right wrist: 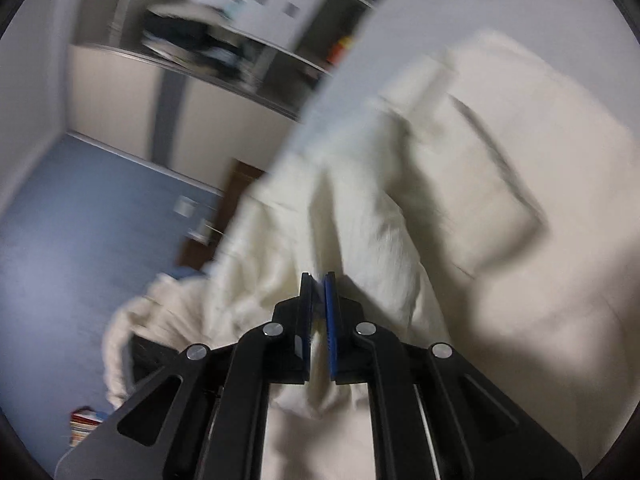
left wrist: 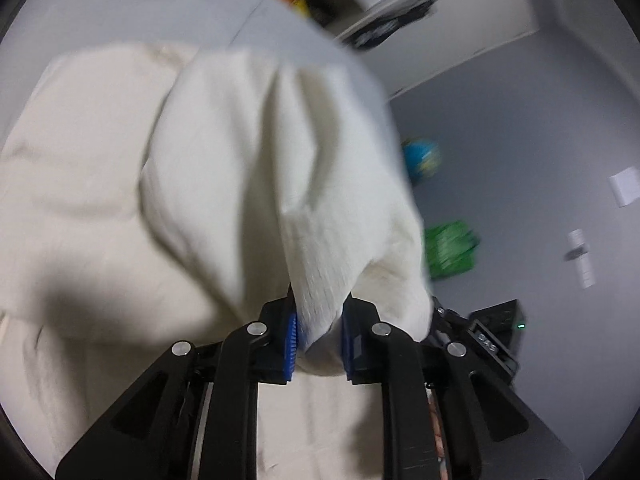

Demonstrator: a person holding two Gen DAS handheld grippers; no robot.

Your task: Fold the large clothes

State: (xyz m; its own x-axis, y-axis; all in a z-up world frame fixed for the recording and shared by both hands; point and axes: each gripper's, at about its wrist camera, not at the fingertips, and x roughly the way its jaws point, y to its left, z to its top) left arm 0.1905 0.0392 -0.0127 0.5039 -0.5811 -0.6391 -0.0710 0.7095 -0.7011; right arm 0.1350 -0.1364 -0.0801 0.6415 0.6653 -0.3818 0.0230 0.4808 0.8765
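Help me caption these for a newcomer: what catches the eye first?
A big cream knitted garment fills both views, a bunched fold clamped in the left gripper, another pinched by the right gripper. Off to the right on the grey floor lie a bright green packet and a blue ball.

The garment (left wrist: 248, 168) is cream-white, a thick soft knit with fine ribbing at the gathered end. Most of it lies spread on a pale grey table (left wrist: 120, 12), in broad loose folds. One ribbed part is bunched and lifted clear of the table, its fabric fanning out in pleats above the flat layer. In the right wrist view the garment (right wrist: 460, 184) shows a flat squarish fold lying on the table, well in from the edge, while a rumpled portion spills past the table's edge and hangs below it. Motion blur hides the seams.
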